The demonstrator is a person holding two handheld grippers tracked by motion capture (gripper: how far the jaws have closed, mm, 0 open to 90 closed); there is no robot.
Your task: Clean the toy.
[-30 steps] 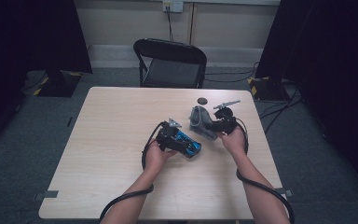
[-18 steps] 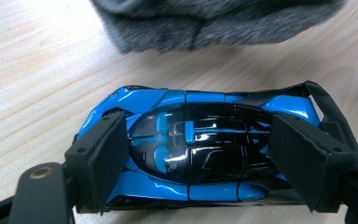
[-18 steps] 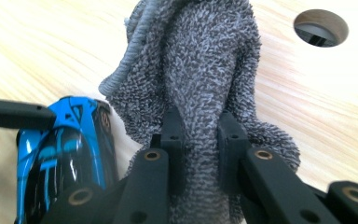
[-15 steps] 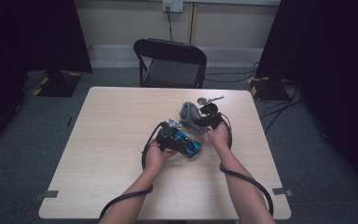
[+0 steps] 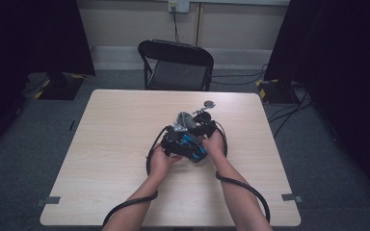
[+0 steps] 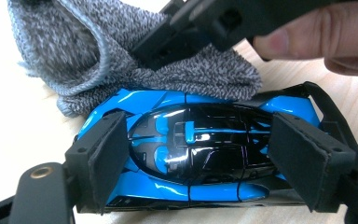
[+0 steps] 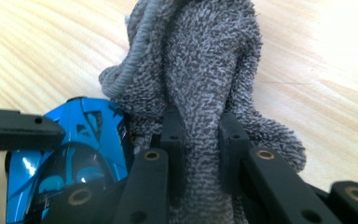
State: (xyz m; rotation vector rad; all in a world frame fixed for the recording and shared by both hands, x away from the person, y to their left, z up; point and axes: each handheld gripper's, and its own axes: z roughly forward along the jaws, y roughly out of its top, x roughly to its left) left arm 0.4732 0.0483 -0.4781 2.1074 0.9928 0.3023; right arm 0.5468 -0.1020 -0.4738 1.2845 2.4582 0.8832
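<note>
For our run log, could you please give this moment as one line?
left gripper: shut on blue toy car | right gripper: shut on grey cloth | cloth against car | table

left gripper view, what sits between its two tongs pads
The blue and black toy car lies between the left tongs' pads, one pad at each end, in the left gripper view. The grey cloth sits behind it.

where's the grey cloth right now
The grey cloth is pinched between the right gripper's fingers, resting against the blue toy car that the left gripper holds, right of the table's centre in the high view.
</note>
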